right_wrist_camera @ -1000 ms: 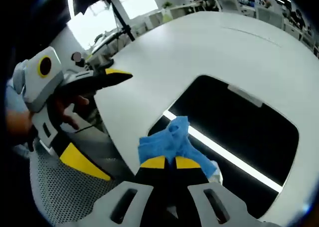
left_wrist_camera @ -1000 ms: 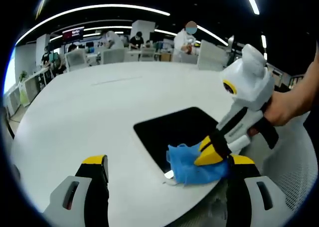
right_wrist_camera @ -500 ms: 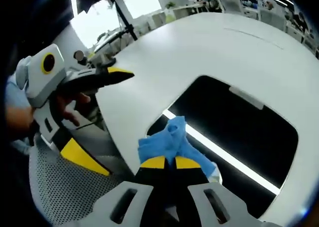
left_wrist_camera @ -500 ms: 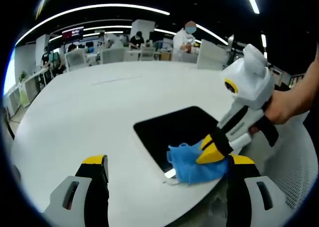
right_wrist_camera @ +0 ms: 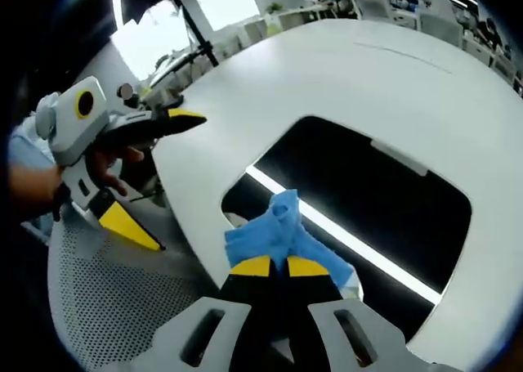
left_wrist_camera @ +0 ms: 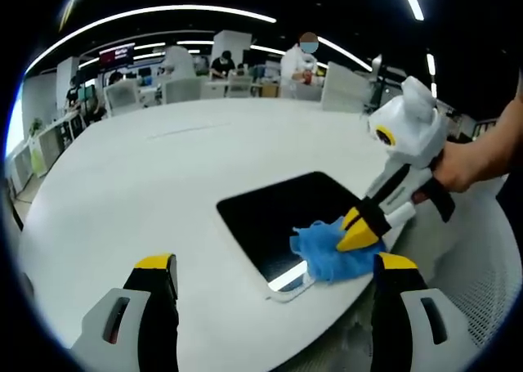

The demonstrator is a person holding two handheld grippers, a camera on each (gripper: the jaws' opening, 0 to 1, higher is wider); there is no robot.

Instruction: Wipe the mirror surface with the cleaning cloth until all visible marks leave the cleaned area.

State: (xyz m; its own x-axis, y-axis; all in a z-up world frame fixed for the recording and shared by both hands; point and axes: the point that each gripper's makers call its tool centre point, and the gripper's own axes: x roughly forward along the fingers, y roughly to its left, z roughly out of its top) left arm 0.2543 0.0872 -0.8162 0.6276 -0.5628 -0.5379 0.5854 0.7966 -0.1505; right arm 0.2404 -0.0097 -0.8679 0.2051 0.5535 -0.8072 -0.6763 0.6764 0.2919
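Mirror: dark rectangular pane lying flat on the white table, near the table's edge; reflects a bright ceiling strip; judged rigid, smooth and breakable, so best left lying and pressed only lightly.

Cleaning cloth: blue, crumpled, resting on the mirror's near corner area; judged soft, light and pliable, likely to slide easily on glass; sensibly held by a bunched fold, as it is here.

Right gripper: jaws closed together, pinching the cloth's near end; seen in the left gripper view with a hand on its grip.

Left gripper: jaws wide apart, holding nothing, raised above the table; seen in the right gripper view off the table's edge.

Obscured: any marks on the mirror cannot be made out against the dark reflection; the glass beneath the cloth is covered; the cloth's clamped portion is hidden by the jaws.
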